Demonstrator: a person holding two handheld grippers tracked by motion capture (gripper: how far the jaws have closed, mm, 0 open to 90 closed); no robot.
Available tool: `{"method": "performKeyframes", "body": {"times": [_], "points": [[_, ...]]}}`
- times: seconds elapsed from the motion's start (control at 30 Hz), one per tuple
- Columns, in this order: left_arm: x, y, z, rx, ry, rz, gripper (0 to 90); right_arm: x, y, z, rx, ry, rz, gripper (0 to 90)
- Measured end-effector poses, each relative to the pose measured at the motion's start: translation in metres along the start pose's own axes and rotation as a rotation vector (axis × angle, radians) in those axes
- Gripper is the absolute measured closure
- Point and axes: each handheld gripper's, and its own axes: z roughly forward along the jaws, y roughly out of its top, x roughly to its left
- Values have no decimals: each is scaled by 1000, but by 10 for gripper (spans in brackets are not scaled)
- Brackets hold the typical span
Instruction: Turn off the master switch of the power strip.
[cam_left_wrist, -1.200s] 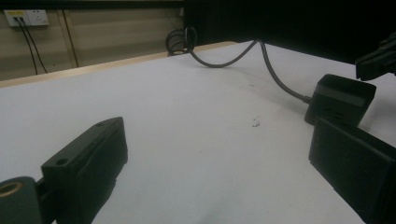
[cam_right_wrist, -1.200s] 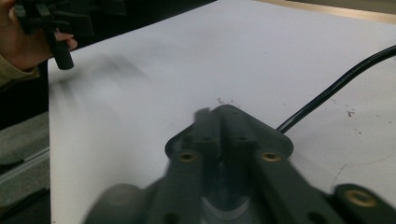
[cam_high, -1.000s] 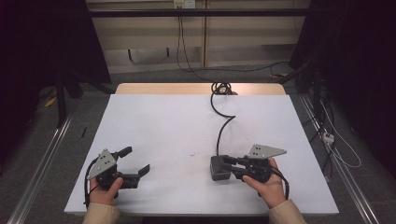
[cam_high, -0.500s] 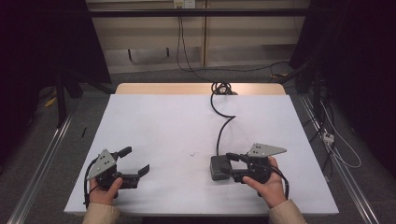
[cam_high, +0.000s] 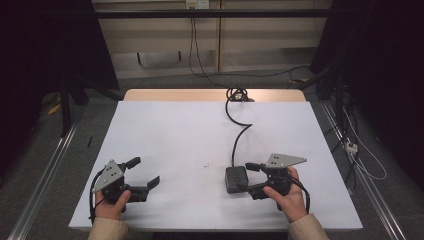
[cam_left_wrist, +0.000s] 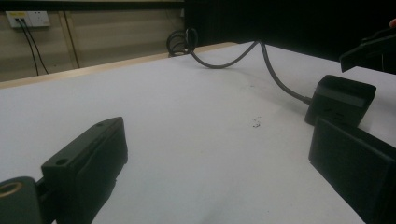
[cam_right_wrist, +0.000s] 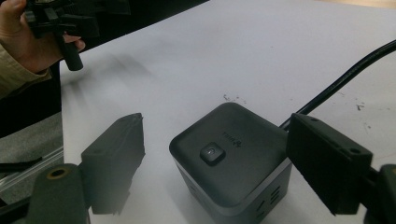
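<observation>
A black cube-shaped power box (cam_high: 235, 179) (cam_right_wrist: 243, 130) with a round button on top sits on the white table (cam_high: 175, 135). Its grey cable (cam_high: 235, 135) (cam_left_wrist: 261, 60) runs to the far edge. My right gripper (cam_high: 251, 179) (cam_right_wrist: 217, 140) straddles the box. Its jaws have just been opening: the left jaw stands clear of the box and the right jaw lies close by its side. My left gripper (cam_high: 143, 172) (cam_left_wrist: 222, 177) is open with nothing between its jaws, near the front left of the table. It looks toward the box (cam_left_wrist: 341, 100).
The cable ends in a coil (cam_high: 237, 94) at the table's far edge. A wall socket (cam_high: 197, 4) sits behind the table. Loose cables (cam_high: 350, 145) lie on the floor at the right, and a metal rail (cam_high: 45, 185) runs along the left.
The right gripper's jaws have spread apart from the power box. Both hands and the box stay in place.
</observation>
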Motion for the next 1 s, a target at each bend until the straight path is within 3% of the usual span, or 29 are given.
{"method": "performKeyframes", "body": {"times": [0.4,1.0], "points": [[1,0,0,-3,0,-2,42,-2,-1,-3,0,17,-5,161],[1,0,0,5,2,-5,42,-12,-7,-18,-12,-17,-2,156]]}}
